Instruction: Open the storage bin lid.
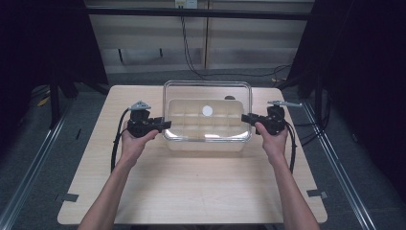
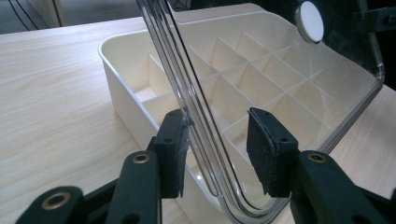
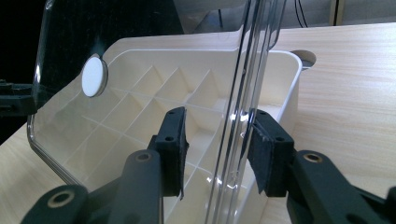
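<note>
Left tool [image 2: 217,151] first: its jaws stand apart with the edge of the clear plastic lid [image 2: 280,70] running up between them. One pad looks like it's just touching the lid's rim, the other is clearly off it, so it's straddling the edge, not clamping it. Right tool [image 3: 217,151] is the mirror image on the lid's opposite edge, jaws parted, the rim sitting close to one pad with a gap on the other side. Hard to say from that angle whether that pad really makes contact.

The lid itself is tilted up over the cream divided organizer box [image 1: 207,125], raised off the box and leaning, with a little white round sticker or knob [image 2: 310,21] near its middle. The box has a grid of empty compartments and sits toward the far side of the desk [image 1: 191,191], about centred between the two hands.

My guess on the why: taking a wide, floppy lid by both short edges at once keeps it level and stops it twisting, whether it's going on or coming off. Can't tell which from this alone.
</note>
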### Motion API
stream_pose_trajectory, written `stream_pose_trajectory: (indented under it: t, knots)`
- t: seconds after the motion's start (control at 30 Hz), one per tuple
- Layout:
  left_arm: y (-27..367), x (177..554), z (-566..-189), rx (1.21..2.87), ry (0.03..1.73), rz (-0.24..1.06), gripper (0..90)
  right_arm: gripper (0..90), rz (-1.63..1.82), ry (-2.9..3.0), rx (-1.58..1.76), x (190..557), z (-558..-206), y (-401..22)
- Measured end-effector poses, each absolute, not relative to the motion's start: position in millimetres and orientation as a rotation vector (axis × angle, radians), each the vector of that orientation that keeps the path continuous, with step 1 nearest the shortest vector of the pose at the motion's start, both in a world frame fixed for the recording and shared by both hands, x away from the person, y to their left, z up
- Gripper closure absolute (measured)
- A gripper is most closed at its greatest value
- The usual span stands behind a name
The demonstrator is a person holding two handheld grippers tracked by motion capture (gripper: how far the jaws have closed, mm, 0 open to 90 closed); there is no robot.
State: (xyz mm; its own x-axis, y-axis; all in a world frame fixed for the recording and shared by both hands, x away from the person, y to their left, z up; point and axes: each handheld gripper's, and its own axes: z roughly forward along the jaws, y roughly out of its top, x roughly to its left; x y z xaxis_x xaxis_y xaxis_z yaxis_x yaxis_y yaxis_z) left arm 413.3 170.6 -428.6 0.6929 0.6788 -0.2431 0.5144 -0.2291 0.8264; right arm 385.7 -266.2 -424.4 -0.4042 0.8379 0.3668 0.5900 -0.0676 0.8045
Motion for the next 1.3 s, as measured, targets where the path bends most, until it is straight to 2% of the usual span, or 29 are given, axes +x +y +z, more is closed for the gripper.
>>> stream_pose_trajectory:
  t: [0.17,0.33,1.3]
  knots:
    - [172,412,-428,1.884,0.928,0.198,60.4,62.5,1.481,1.953,1.54,384,-424,-268]
    - [176,407,-421,1.881,0.894,0.209,66.6,67.7,1.563,1.915,1.513,373,-421,-274]
    - [184,395,-418,1.826,0.887,0.217,72.6,69.8,1.588,1.882,1.469,358,-413,-269]
